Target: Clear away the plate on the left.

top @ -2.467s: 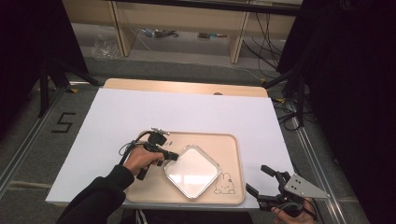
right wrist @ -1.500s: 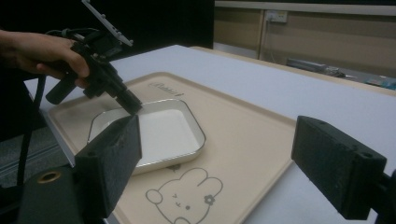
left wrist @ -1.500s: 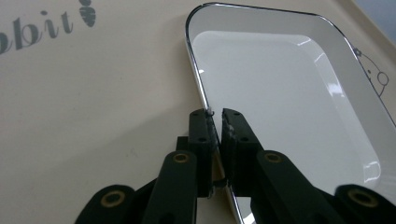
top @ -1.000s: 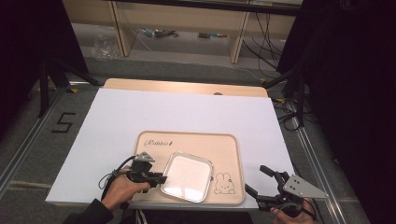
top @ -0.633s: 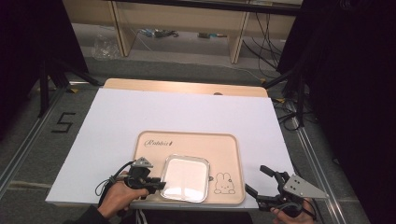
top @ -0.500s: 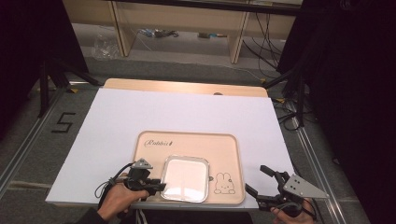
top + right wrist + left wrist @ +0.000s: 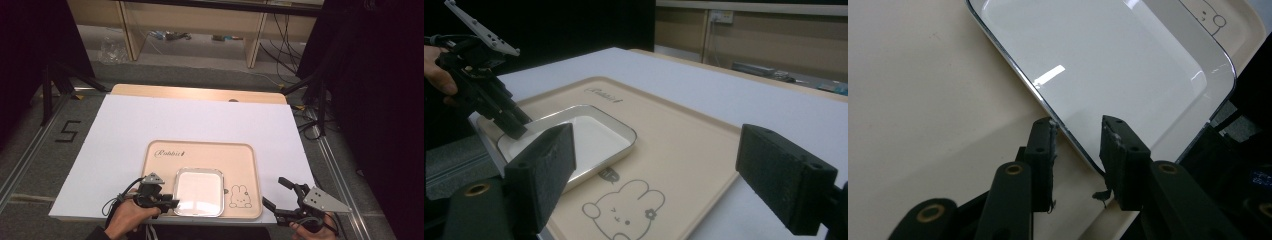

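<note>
In the high view, the left gripper [image 7: 167, 202] lies at the near edge of the counter [image 7: 130, 130], its fingers pointing at the left rim of a white square dish [image 7: 198, 192]. The dish sits in the near part of a beige tray [image 7: 235, 160] printed with a rabbit drawing [image 7: 240, 196], which lies just beyond the dish on the side away from these fingers. The right gripper [image 7: 279, 199] is held off the near right corner of the tray, well apart from the dish, fingers spread with nothing between them.

In the left gripper view, the left gripper [image 7: 1079, 147] straddles the dish's metal-edged rim [image 7: 1013, 67]: one finger is outside over the tray, the other inside over the white floor of the dish. The fingers have just been opening, and a gap shows on each side of the rim, so the dish is released and rests on the tray.

In the right gripper view, the right gripper [image 7: 656, 170] has its fingers wide apart and empty. Beyond and between them lie the tray and its rabbit drawing [image 7: 621, 210], with the dish [image 7: 579, 140] farther off to the left finger's side, where the left gripper [image 7: 516, 127] dips onto its far rim.
</note>
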Demonstrator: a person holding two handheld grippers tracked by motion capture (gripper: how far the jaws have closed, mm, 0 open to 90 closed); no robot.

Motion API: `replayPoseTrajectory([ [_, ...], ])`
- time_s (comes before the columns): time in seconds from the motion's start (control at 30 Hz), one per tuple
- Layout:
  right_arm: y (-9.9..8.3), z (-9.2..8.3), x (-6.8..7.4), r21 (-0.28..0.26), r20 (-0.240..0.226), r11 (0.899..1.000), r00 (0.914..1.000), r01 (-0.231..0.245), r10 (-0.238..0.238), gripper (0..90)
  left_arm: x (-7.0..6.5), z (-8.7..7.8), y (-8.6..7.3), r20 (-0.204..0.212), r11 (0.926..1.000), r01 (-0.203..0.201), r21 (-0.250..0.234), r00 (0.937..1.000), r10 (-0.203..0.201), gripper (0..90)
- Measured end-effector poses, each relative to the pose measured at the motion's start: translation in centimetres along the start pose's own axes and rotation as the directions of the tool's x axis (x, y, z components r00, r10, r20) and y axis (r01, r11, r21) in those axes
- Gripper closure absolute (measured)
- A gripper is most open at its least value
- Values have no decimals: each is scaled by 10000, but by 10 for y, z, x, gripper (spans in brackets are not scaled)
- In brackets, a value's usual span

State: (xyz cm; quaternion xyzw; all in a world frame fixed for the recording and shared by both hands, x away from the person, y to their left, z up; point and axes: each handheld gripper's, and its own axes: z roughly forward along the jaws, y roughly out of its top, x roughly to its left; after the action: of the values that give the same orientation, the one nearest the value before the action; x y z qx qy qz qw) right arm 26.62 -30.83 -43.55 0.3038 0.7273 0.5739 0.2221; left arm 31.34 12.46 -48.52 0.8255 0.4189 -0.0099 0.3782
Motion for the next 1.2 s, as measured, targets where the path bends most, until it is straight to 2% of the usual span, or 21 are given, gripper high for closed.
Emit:
replayPoseTrajectory([
  [0.03, 0, -1, 0, 68, 15, 10000, 10000, 20, -20, 170, 1, 3, 0, 23, 9987, -316, -397, 9995, 317, 662],
  [0.07, 0, -1, 0, 68, 15, 10000, 10000, 20, -20, 170, 1, 3, 0, 23, 9987, -316, -397, 9995, 317, 661],
  [0.1, 0, -1, 0, 64, 78, 9999, 9999, 87, -87, 170, 4, 2, 1, 137, 9971, -705, -291, 9974, 709, 661],
  [0.17, 0, 0, 1, 101, -62, 9996, 9996, -270, 271, 170, 3, 2, 1, 120, 9970, -688, -355, 9975, 693, 660],
  [0.33, 1, -1, 1, 138, 77, 9999, 9999, 75, -76, 170, 2, 3, 0, 206, 9965, -739, -388, 9970, 748, 652],
  [0.37, 1, -1, 1, 161, 93, 9998, 9999, 82, -83, 171, -2, 2, -2, 78, 9997, -162, -187, 9998, 164, 650],
  [0.4, 0, 0, 0, 101, 96, 9999, 9999, 35, -36, 170, -1, 1, -2, 117, 9996, -224, -169, 9997, 226, 649],
  [0.43, 0, 0, 0, 101, 96, 9999, 9999, 35, -36, 170, -3, 3, -2, 91, 9989, 33, -471, 10000, -29, 649],
  [0.47, 0, 0, 0, 82, 74, 10000, 10000, 5, -5, 170, -3, 3, -2, 107, 9993, 197, -315, 9998, -194, 645],
  [0.5, 0, -1, 2, 315, -29, 9986, 9991, -413, 415, 170, -2, 2, -2, 172, 9997, -71, -249, 9998, 75, 640],
  [0.53, 0, 0, 1, 144, -89, 9995, 9996, -275, 276, 170, -1, 1, -1, 162, 9995, -293, -92, 9994, 295, 631],
  [0.6, 0, -1, 1, 167, 33, 9997, 9999, -149, 149, 170, -5, 3, -2, 12, 9989, 202, -411, 9998, -202, 584],
  [0.67, 0, -1, 1, 200, 74, 9997, 9999, -115, 113, 170, -4, 1, -2, -39, 9997, 49, -241, 10000, -50, 520],
  [0.7, 0, -1, 1, 185, 6, 9997, 9998, -177, 177, 170, -1, 2, -1, 1, 9985, -163, -520, 9999, 163, 498],
  [0.77, 0, -1, 2, 381, 63, 9990, 9997, -242, 240, 171, 2, -3, -1, -43, 9990, -126, -431, 9999, 124, 431],
  [0.83, 0, -1, 0, 308, 202, 9995, 9998, -34, 27, 170, 2, -7, -1, -114, 9977, 264, -629, 9996, -272, 414],
  [0.87, -1, -1, 0, 344, 209, 9994, 9998, -65, 58, 170, 2, -11, 0, -350, 9956, 396, -849, 9985, -427, 387],
  [0.93, 0, -2, 0, 548, 163, 9984, 9998, -135, 127, 170, 2, -18, 1, -313, 9923, 227, -1218, 9992, -268, 379],
  [0.97, 0, -2, 0, 538, 171, 9984, 9998, -149, 140, 170, 0, -23, 3, -350, 9828, 225, -1831, 9990, -294, 367],
  [1.0, 0, -2, 0, 547, 172, 9984, 9997, -157, 148, 170, 0, -23, 3, -350, 9828, 225, -1831, 9990, -294, 358],
  [1.2, -1, -1, 2, 424, 112, 9982, 9991, -424, 420, 167, -2, -34, 5, -474, 9538, -101, -3002, 9989, -44, 302],
])
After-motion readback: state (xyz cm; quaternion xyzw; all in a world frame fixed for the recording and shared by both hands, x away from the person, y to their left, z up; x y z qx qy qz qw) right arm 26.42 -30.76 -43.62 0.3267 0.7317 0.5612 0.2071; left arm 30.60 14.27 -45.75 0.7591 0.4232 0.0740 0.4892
